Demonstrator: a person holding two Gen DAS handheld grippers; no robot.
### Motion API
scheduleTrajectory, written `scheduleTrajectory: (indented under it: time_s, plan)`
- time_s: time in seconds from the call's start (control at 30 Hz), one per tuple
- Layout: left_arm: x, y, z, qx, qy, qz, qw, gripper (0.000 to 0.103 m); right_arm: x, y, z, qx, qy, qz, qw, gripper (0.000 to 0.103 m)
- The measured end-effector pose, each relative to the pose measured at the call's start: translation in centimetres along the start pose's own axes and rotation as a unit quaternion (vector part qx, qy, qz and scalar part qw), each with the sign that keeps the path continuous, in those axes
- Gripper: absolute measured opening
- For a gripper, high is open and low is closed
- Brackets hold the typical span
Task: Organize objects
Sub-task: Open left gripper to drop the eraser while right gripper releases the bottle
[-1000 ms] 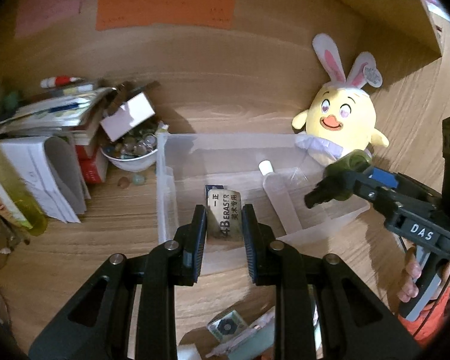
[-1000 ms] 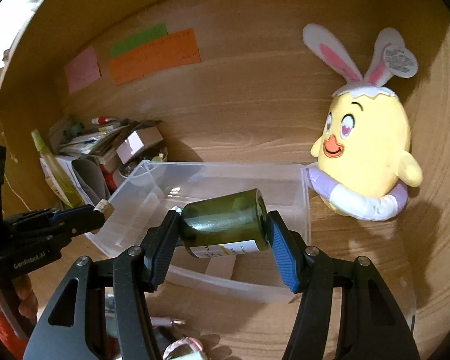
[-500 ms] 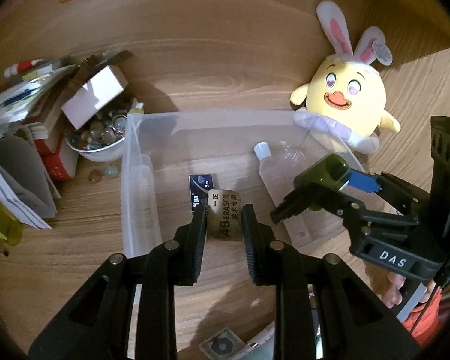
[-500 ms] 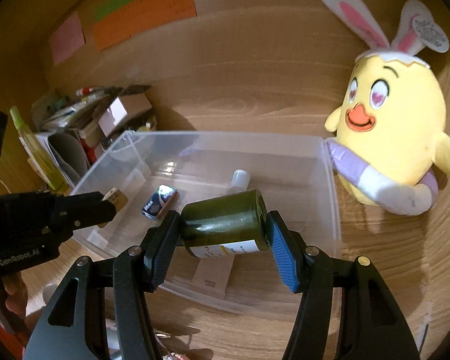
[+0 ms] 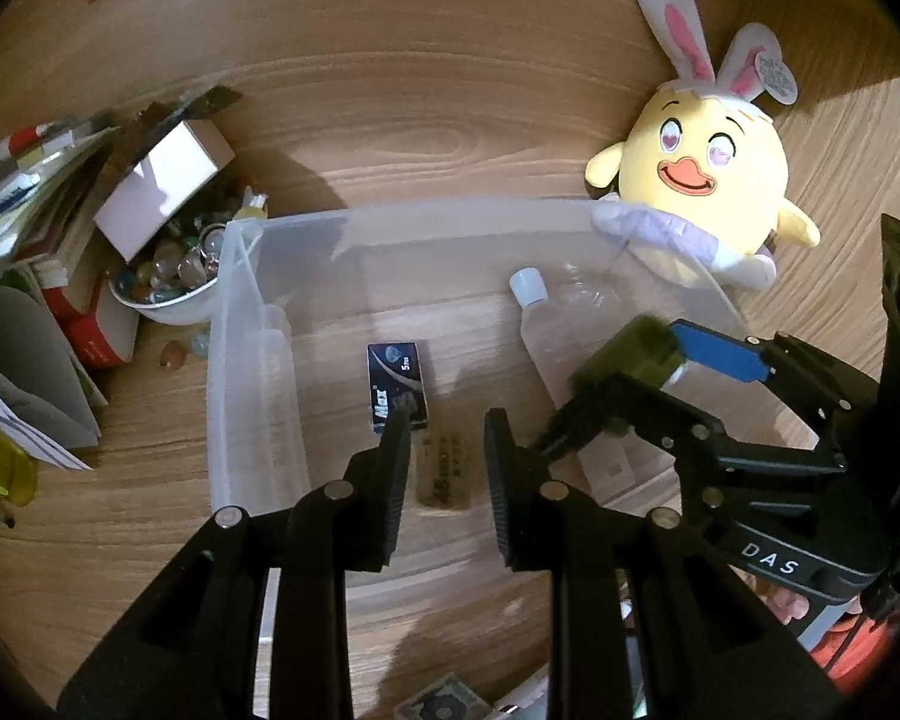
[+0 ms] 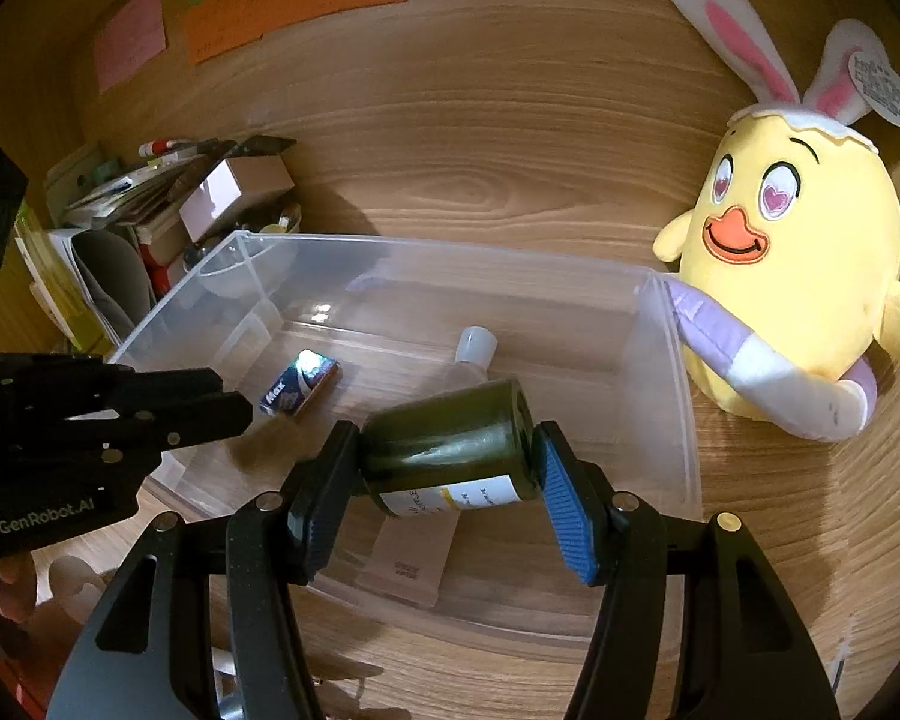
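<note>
"Max" on blue box (image 5: 397,387), "DAS" on right tool (image 5: 660,369), "GenRobot.AI" on left tool (image 6: 234,405)

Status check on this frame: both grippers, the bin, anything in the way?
Left gripper open, eraser loose below it in clear bin. Right gripper shut on green bottle, over bin. Clear bottle lies underneath.

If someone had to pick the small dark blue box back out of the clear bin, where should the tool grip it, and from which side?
Grip the blue box across its two long sides, coming straight down from above. It lies flat on the floor of the bin, so only its narrow width would likely fit between the fingers, and the bin walls block a side approach.
</note>
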State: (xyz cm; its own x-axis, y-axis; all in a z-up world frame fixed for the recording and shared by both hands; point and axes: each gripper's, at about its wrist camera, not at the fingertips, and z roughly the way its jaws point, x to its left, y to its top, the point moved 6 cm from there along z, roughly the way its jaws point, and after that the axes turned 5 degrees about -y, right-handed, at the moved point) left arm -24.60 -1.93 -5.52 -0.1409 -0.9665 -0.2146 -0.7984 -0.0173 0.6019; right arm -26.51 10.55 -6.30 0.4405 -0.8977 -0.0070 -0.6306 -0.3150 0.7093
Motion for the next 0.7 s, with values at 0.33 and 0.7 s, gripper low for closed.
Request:
scheduleTrajectory:
  time_s: [0.33, 0.7]
  plan:
    - [-1.1, -0.1, -3.2, -0.035, 0.005, 0.004, 0.9994, 0.039, -0.3, 0.1, -1.4, -0.009, 0.004, 0.008, 1.0, 0.059]
    - [-2.4, -1.5, -7.7, -0.079, 0.009, 0.021, 0.9966, 0.057, 0.4, -0.2, -6.0, -0.049, 0.006, 0.011, 0.999, 0.069]
